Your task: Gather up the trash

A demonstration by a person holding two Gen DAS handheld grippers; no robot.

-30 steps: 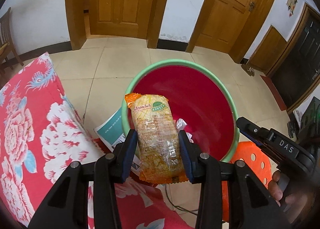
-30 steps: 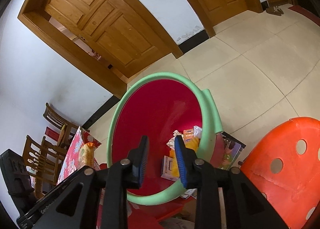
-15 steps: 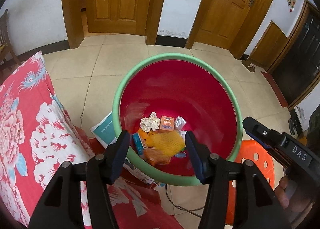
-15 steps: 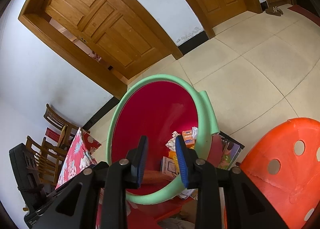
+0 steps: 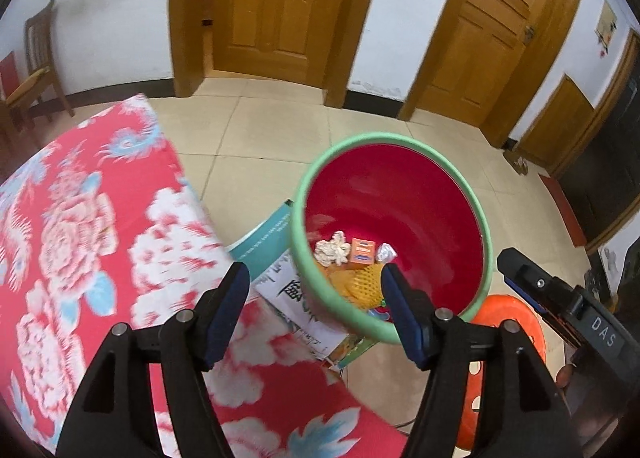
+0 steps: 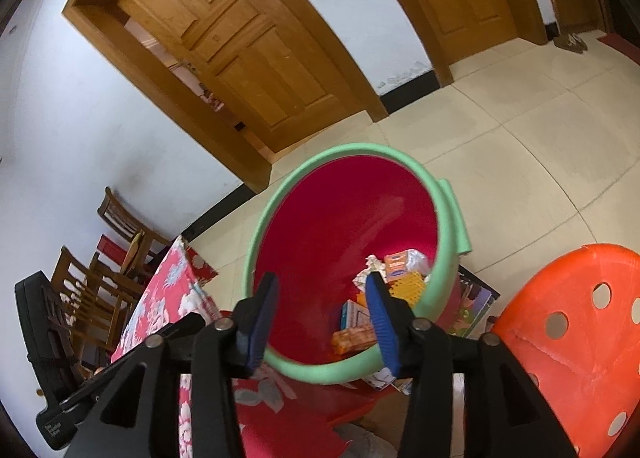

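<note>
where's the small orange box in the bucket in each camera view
Left wrist: the small orange box lies at the bucket's bottom, centre of picture, just above the open jaws.
Right wrist: small orange box sits right of centre, above the right finger.
Shared landmark: the bucket's green rim.

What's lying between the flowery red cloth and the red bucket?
In the left wrist view, a teal booklet and printed papers lie between the flowery cloth and the bucket.

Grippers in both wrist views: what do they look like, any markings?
Left gripper and right gripper: black angular frames with silver pivot screws, each carrying two blue ribbed pads. The right gripper's black body reads "DAS" in white.
</note>
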